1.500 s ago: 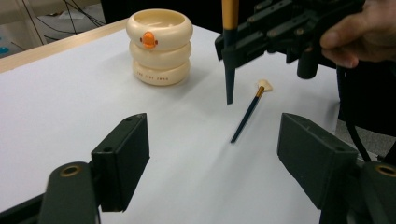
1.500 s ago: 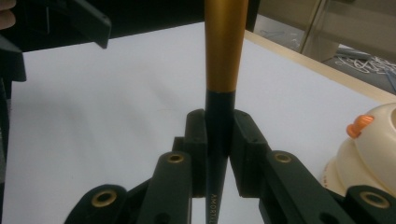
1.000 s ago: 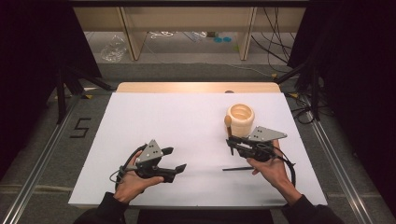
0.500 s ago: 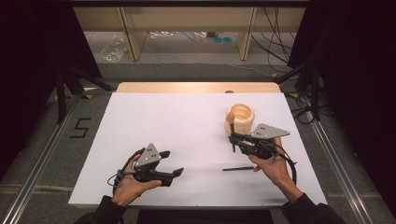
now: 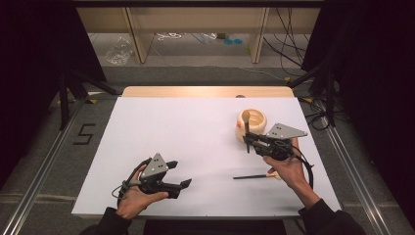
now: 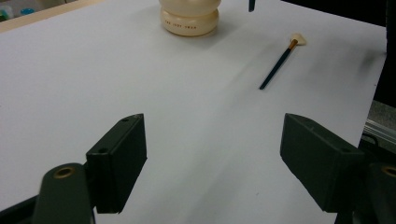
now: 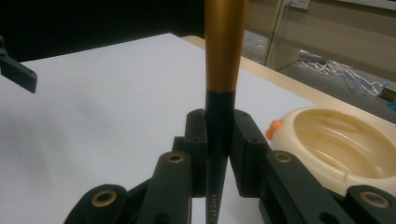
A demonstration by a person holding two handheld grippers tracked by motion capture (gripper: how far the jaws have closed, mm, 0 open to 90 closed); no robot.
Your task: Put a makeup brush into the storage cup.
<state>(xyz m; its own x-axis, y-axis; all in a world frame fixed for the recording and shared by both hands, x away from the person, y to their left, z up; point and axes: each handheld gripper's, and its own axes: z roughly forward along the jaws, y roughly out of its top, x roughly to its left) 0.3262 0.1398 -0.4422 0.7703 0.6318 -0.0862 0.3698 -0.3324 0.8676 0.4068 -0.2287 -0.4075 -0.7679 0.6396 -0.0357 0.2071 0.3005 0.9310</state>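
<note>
my right gripper [image 7: 219, 154] is clamped on a makeup brush [image 7: 223, 70], held upright just beside the cream holder [image 5: 253, 122]; its bristle end is cut off at the top of the right gripper view. my left gripper [image 6: 212, 158] rests low with jaws wide apart, holding nothing. a second brush [image 6: 279, 61] lies flat on the white table [image 5: 186, 137], partly hidden under my right hand [image 5: 288, 169].

A black "5" [image 5: 84, 133] marks the floor; the jar's [image 6: 189, 21] lettering is illegible.
</note>
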